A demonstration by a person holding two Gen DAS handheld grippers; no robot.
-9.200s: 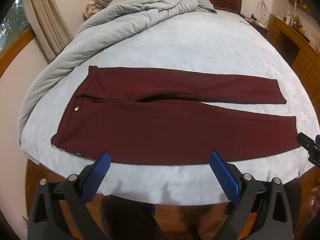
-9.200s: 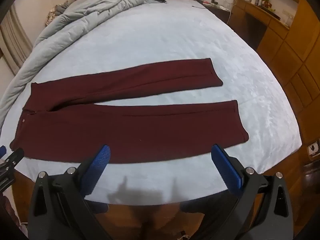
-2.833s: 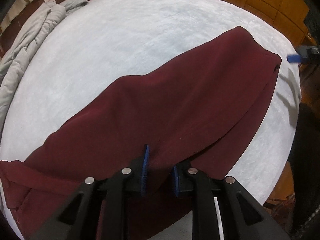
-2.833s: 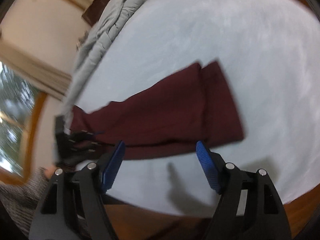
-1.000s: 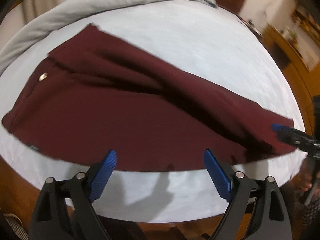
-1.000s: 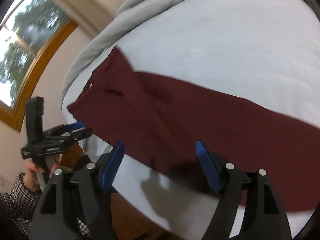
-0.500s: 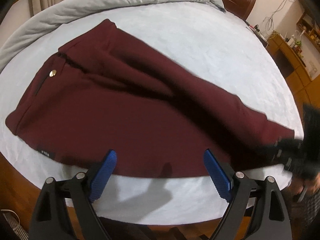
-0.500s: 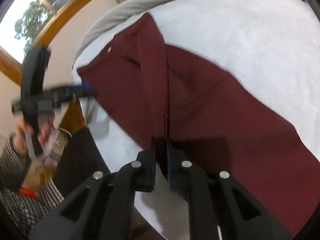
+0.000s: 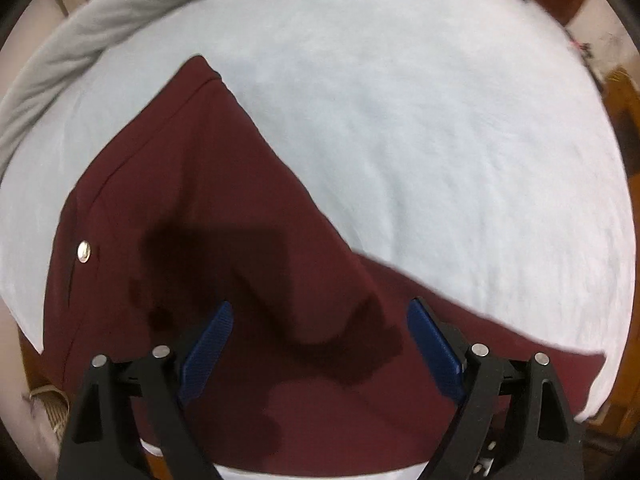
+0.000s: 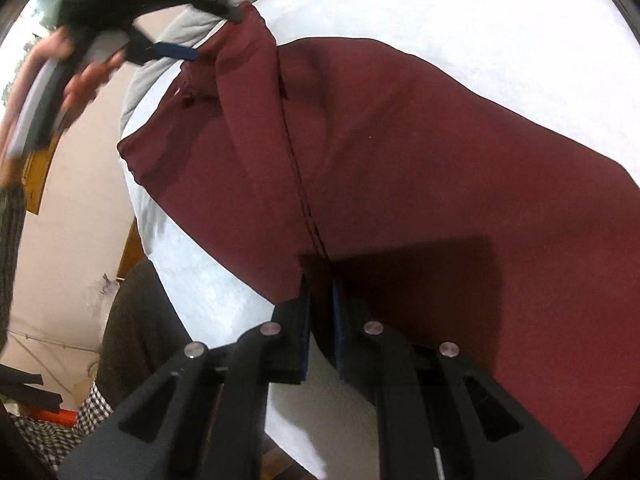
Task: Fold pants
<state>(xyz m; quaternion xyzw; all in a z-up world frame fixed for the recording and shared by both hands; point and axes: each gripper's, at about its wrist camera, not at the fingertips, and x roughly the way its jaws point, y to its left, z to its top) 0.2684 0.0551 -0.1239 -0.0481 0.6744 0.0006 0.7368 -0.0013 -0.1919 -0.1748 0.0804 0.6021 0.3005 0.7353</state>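
I find the pants (image 9: 224,248) lying on the bed (image 9: 440,140), doubled lengthwise with one leg over the other. In the left wrist view they fill the lower left of the frame, with the waist corner toward the upper left and a metal button (image 9: 83,251) at the left. A grey quilt (image 9: 104,12) is bunched along the top edge of that frame, clear of the garment.

My right tool (image 10: 320,292) is together, clamped on the near edge of the pants at the hem end, low in the centre of the right wrist view; cloth sits between the blue pads. Its jaws have just been closing on that edge.

My left tool (image 9: 316,340) stands wide apart with nothing between its pads, hovering above the waist end. In the right wrist view it appears blurred at the upper left (image 10: 176,12), near the waistband; I cannot tell whether it touches the cloth there.

My judgement: the lengthwise fold is done and the crosswise fold is in hand. The next move calls for the left tool to pin or grip the waist end while the right carries the hems across to meet it, keeping both layers together so that the edges line up.
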